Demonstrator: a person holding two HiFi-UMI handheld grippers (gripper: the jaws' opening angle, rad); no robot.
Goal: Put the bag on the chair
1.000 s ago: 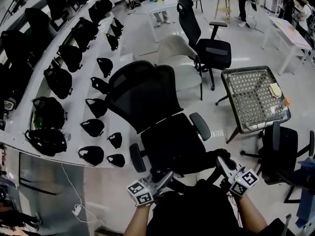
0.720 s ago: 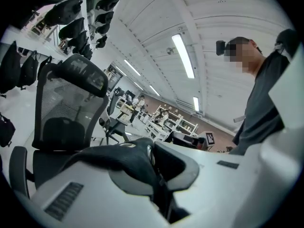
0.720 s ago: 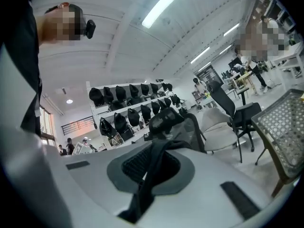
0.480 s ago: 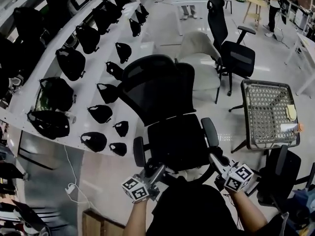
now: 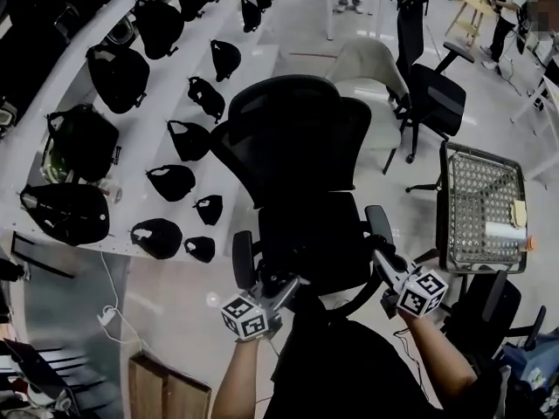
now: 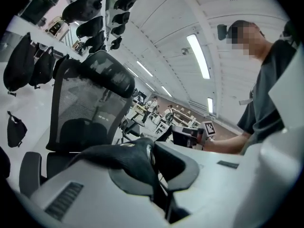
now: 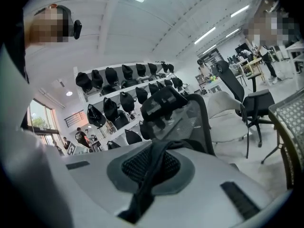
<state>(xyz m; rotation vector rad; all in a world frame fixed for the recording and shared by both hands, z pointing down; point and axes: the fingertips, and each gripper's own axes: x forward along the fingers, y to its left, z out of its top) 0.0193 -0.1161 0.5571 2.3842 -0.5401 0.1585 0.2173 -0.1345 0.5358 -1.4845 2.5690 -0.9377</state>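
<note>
Left gripper (image 5: 281,288) and right gripper (image 5: 382,262): both jaws pinch the black bag (image 6: 124,156). Its strap runs lengthwise through the right jaws, chair (image 5: 301,234) just ahead.

We hold our tongs (image 7: 159,148) clamped shut on a black strap (image 7: 142,184), which runs down the seam between them. Just beyond stands a mesh chair (image 7: 187,122), with rows of black bags (image 7: 110,109) to its left and a white chair (image 7: 228,113) to its right.
</note>
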